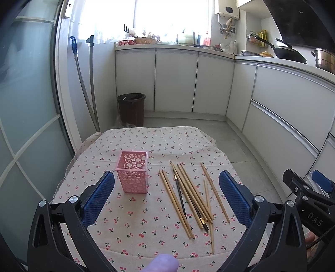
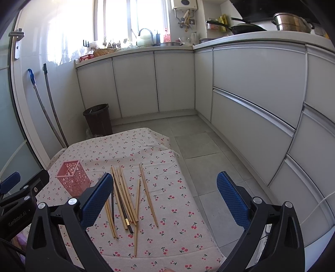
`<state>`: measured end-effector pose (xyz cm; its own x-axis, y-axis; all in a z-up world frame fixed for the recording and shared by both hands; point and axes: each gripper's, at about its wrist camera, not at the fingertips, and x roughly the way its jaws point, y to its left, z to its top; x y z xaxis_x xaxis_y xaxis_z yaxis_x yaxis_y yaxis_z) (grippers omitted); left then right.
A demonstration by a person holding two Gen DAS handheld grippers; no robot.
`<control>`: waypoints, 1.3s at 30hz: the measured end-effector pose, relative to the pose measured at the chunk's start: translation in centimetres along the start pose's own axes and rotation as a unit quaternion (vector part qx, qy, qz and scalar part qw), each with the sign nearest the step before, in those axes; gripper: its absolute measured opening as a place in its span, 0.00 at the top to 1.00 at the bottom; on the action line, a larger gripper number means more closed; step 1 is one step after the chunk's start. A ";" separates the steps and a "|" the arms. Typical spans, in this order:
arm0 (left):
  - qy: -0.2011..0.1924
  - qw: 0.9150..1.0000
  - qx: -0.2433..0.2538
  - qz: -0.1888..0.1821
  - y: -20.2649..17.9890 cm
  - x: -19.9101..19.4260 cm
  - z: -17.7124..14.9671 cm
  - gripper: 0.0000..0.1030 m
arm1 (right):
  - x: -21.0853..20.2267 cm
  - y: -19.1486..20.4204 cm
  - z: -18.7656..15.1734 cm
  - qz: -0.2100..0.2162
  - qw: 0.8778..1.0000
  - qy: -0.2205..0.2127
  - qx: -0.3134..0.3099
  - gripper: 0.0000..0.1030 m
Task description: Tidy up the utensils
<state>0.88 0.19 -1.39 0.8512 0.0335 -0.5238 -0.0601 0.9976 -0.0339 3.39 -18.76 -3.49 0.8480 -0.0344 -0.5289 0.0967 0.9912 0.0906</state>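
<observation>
Chopsticks (image 1: 188,198) lie loose on the cherry-print cloth (image 1: 134,228), just right of the pink holder (image 1: 133,173), which looks empty. Nothing is sorted yet. My left gripper (image 1: 167,200) and right gripper (image 2: 165,200) both hang spread wide, holding nothing.

Daylight is pouring in through the far window (image 1: 144,18), which is blowing out to near white in both views and washing over the items on the sill. The cabinet fronts (image 1: 175,81) and the cherry-print cloth (image 1: 134,226) are sitting in soft, even light, and the chopsticks (image 1: 188,198) are casting only faint shadows. Fisheye distortion is bending the straight cabinet lines (image 2: 251,104) into curves toward the edges, and dark vignetting is closing off the corners. A pale blob at the near edge (image 1: 163,262), possibly a fingertip, is lying out of focus.
</observation>
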 end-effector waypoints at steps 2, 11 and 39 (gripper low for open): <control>0.003 1.000 -0.001 0.003 0.1 0.1 0.0 0.07 | 0.1 0.0 0.0 0.000 1.000 0.002 0.000 0.07; 0.184 0.979 -0.083 0.025 3.8 7.5 -2.1 0.07 | 2.3 -1.9 2.9 0.084 0.989 0.081 0.093 0.07; 0.233 0.956 -0.119 0.134 -1.3 24.0 -2.9 0.63 | 16.7 -13.1 4.8 0.225 0.857 0.257 0.385 0.07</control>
<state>19.89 -0.44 -16.38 0.4672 0.2001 -0.8612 -0.4073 0.9133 -0.0087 18.78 -32.92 -9.41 0.5668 0.5868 -0.5783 0.3027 0.5045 0.8086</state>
